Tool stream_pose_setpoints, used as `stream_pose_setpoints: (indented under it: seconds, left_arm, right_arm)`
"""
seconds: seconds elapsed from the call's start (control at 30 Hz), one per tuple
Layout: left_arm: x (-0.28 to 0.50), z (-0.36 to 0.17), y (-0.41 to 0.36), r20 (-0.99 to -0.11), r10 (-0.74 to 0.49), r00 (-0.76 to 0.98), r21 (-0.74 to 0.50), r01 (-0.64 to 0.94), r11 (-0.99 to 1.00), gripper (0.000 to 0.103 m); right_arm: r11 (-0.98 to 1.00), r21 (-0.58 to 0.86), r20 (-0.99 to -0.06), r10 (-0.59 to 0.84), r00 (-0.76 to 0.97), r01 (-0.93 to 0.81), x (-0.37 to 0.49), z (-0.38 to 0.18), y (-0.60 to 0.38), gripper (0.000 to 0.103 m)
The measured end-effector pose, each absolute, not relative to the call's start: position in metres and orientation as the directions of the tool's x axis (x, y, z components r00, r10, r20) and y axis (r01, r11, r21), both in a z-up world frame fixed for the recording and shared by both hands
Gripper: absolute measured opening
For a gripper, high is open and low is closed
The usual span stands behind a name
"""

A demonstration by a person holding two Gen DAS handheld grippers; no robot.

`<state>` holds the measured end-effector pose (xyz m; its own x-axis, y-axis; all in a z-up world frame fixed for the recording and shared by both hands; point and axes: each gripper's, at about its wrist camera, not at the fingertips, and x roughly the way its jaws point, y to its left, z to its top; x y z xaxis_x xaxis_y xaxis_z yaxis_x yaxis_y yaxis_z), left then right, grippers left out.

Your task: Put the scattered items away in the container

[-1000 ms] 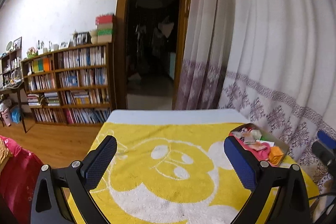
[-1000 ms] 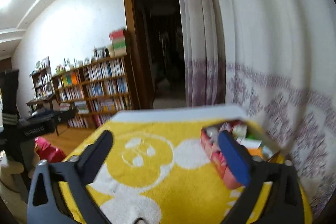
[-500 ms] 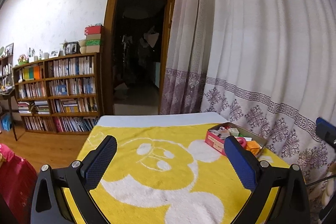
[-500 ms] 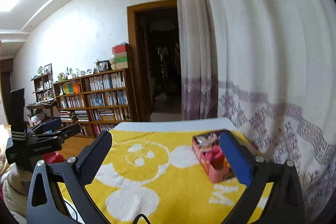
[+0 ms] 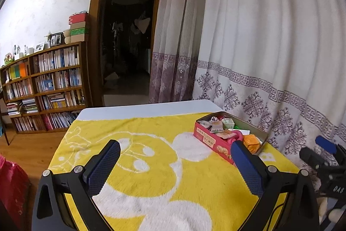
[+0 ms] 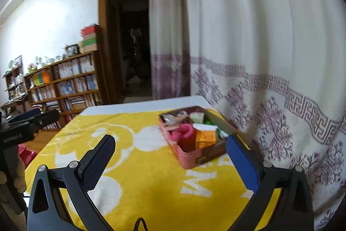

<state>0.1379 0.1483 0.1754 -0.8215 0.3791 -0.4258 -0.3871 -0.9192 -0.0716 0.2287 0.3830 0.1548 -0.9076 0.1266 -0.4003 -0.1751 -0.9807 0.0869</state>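
A red tin box [image 5: 213, 141] [image 6: 188, 158] stands on the right side of the yellow towel [image 5: 151, 166] [image 6: 140, 170]. It is filled with several small items: an orange cube [image 6: 205, 138], a pink piece [image 6: 182, 131], a pale green block [image 5: 228, 122] and paper packets. No loose item shows on the towel. My left gripper [image 5: 176, 167] is open and empty, held above the towel's near part, left of the box. My right gripper [image 6: 170, 162] is open and empty too, near the box's front corner. The right gripper's tip [image 5: 324, 157] shows at the left wrist view's right edge.
The towel covers a white table [image 5: 142, 109] beside a patterned curtain [image 5: 270, 57] on the right. Behind are a dark doorway [image 5: 127, 42] and a bookshelf [image 5: 45, 83]. A hand [image 6: 15, 179] holds the left gripper's handle at the right wrist view's left edge.
Both cameras have pulled back and risen, so the box now sits further ahead on the towel. Both grippers stay open and empty throughout.
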Motion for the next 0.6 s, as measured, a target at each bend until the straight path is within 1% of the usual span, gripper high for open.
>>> stream_pose_setpoints:
  seconds: [0.1, 0.23, 0.4, 0.53, 0.6]
  left_arm:
    - [0.120, 0.172, 0.171, -0.443, 0.375, -0.814, -0.049, -0.396, -0.917, 0.103]
    - [0.094, 0.166, 0.209, -0.475, 0.370, -0.799, -0.020, -0.411, -0.911, 0.103]
    - [0.063, 0.157, 0.247, -0.534, 0.376, -0.757, -0.038, -0.422, -0.906, 0.103]
    - [0.042, 0.149, 0.275, -0.543, 0.350, -0.764, -0.029, -0.399, -0.917, 0.103]
    - [0.034, 0.146, 0.289, -0.551, 0.383, -0.742, -0.048, -0.430, -0.902, 0.103]
  right_arm:
    - [-0.973, 0.127, -0.430, 0.122, -0.894, -0.193, 0.212, 0.144, 0.401, 0.102]
    - [-0.967, 0.141, -0.449, 0.128, -0.885, -0.212, 0.193, 0.135, 0.417, 0.102]
    - [-0.963, 0.146, -0.469, 0.133, -0.873, -0.225, 0.168, 0.124, 0.441, 0.102]
    - [-0.957, 0.153, -0.493, 0.141, -0.858, -0.245, 0.156, 0.117, 0.458, 0.102]
    - [-0.953, 0.153, -0.506, 0.151, -0.849, -0.260, 0.152, 0.111, 0.468, 0.102]
